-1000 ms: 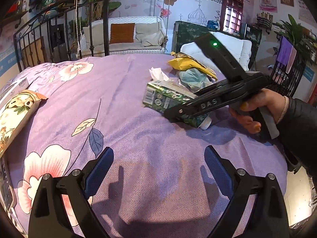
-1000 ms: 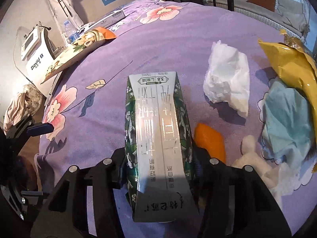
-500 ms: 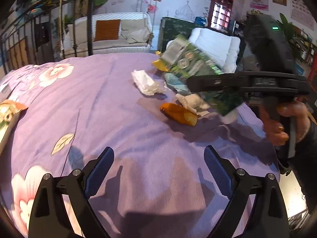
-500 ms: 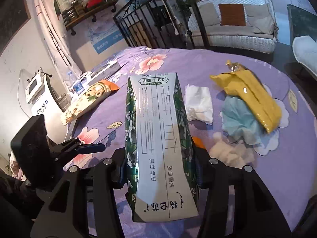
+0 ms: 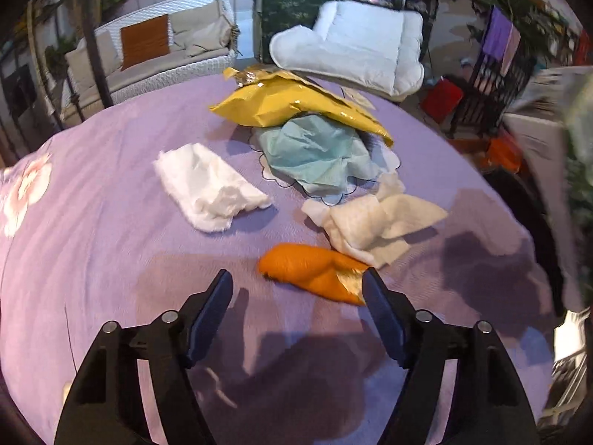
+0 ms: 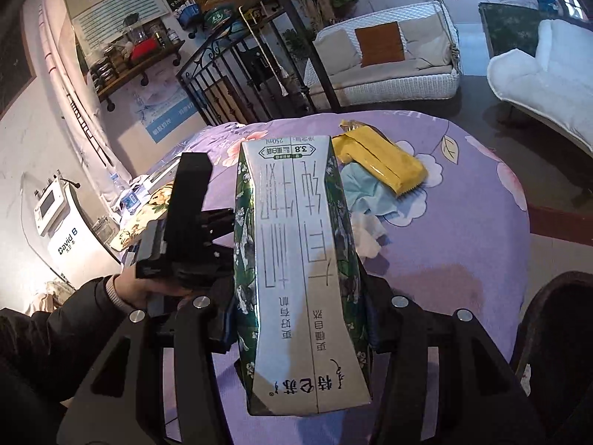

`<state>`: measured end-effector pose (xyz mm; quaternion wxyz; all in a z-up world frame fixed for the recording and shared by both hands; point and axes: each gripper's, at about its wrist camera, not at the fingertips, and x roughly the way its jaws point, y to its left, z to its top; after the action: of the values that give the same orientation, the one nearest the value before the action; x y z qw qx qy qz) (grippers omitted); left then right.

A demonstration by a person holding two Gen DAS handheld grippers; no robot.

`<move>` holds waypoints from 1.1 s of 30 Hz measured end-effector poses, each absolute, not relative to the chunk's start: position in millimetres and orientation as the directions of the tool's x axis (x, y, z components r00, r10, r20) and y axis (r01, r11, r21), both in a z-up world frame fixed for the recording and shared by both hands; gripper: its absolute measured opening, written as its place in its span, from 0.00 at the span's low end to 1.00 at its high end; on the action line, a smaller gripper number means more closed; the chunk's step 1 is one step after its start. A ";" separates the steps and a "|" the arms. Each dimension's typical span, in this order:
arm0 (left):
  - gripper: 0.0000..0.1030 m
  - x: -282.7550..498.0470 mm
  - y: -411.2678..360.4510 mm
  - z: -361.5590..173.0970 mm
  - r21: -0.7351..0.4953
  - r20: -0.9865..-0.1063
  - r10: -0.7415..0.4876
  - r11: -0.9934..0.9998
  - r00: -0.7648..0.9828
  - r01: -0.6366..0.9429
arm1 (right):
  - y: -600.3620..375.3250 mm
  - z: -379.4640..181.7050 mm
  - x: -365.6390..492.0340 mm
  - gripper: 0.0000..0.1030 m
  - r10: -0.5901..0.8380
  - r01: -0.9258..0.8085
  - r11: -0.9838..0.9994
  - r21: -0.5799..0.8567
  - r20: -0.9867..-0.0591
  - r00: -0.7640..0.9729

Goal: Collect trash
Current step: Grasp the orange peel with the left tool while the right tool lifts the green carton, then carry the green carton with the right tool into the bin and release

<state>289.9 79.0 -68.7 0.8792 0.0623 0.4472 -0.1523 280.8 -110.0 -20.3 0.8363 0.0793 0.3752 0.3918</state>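
My right gripper point(image 6: 300, 319) is shut on a green and silver milk carton point(image 6: 296, 267) and holds it high above the purple flowered bed point(image 6: 463, 222). My left gripper point(image 5: 296, 293) is open and empty, low over the bed, with an orange wrapper point(image 5: 311, 270) just ahead between its fingertips. Beyond it lie a white tissue point(image 5: 207, 189), a crumpled white tissue point(image 5: 374, 222), a teal paper point(image 5: 311, 152) and a yellow snack bag point(image 5: 296, 104). The yellow bag point(image 6: 378, 159) and teal paper point(image 6: 363, 189) also show in the right wrist view.
A white wicker sofa point(image 5: 148, 55) and a white cushioned chair point(image 5: 355, 44) stand beyond the bed. A black iron railing point(image 6: 241, 74) and a white machine point(image 6: 63, 222) are on the left. A dark round bin rim point(image 6: 556, 319) shows at lower right.
My right gripper has lifted the carton off the bed and away to the right. My left gripper has moved forward to the orange wrapper that lay under the carton.
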 end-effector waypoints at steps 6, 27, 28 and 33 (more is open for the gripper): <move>0.55 304.0 65.0 -81.6 0.015 -0.849 -0.210 0.908 0.486 0.419 | -130.4 -25.0 266.3 0.50 0.716 -0.559 0.690 0.461 -0.548 0.432; 0.18 232.6 77.5 -42.7 -0.049 -0.739 -0.218 0.961 0.637 0.272 | -173.7 -26.7 215.7 0.50 0.650 -0.440 0.758 0.481 -0.503 0.570; 0.18 224.4 77.5 -38.0 -0.056 -0.727 -0.224 0.961 0.649 0.269 | -175.5 -27.0 212.3 0.50 0.646 -0.438 0.761 0.478 -0.503 0.575; 0.18 193.3 67.9 -24.0 -0.072 -0.683 -0.237 0.963 0.691 0.259 | -181.2 -26.0 195.0 0.50 0.615 -0.418 0.786 0.456 -0.505 0.605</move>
<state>193.3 67.9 -24.0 0.9193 0.0153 0.3694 -0.1349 195.0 -181.2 -26.0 0.8838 0.1471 0.3345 0.2923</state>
